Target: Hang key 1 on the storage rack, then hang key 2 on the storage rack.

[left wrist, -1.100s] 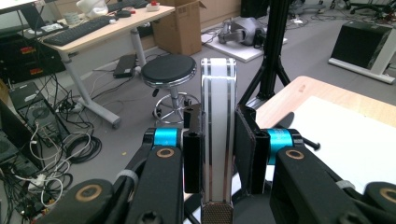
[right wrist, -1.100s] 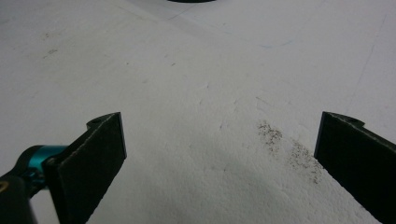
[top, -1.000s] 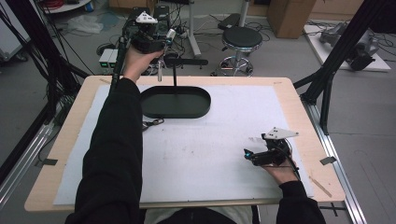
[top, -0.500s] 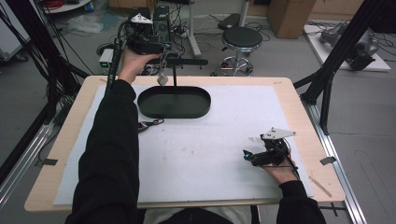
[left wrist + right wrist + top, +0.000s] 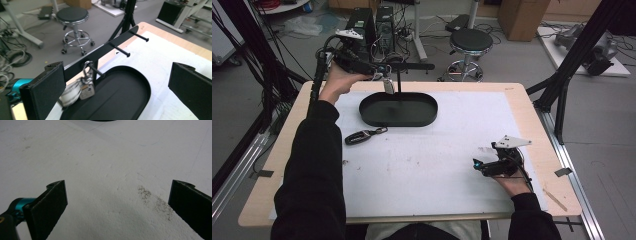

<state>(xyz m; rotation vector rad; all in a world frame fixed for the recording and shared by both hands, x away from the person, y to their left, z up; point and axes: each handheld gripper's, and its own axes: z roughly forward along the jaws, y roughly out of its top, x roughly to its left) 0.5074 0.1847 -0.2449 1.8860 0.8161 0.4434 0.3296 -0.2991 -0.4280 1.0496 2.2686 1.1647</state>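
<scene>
Now the left gripper's (image 5: pixel 115 85) fingers (image 5: pixel 47 87) have just been opening, clear of the padlock (image 5: pixel 87 87).

One black oval tray (image 5: pixel 398 118) sits on the surface (image 5: pixel 422 170) with one rack (image 5: pixel 105 47) rising from it; the rack carries three pegs (image 5: pixel 123 51). One padlock (image 5: pixel 87 88) hangs from a peg, and one car key (image 5: pixel 359 136) lies beside the tray. There are two grippers, the left gripper (image 5: pixel 377 70) and the right gripper (image 5: pixel 479 165), and one stool (image 5: pixel 471 42) stands behind.

Black long sleeves (image 5: pixel 312 165) are worn on both arms. Each tool is built in black, with a grey three-cornered plate (image 5: pixel 511 141) on top and a black cable (image 5: pixel 318 75) attached. Flat black pads (image 5: pixel 47 87) are seen on the jaws, and a teal part (image 5: pixel 18 202) beside one.
</scene>
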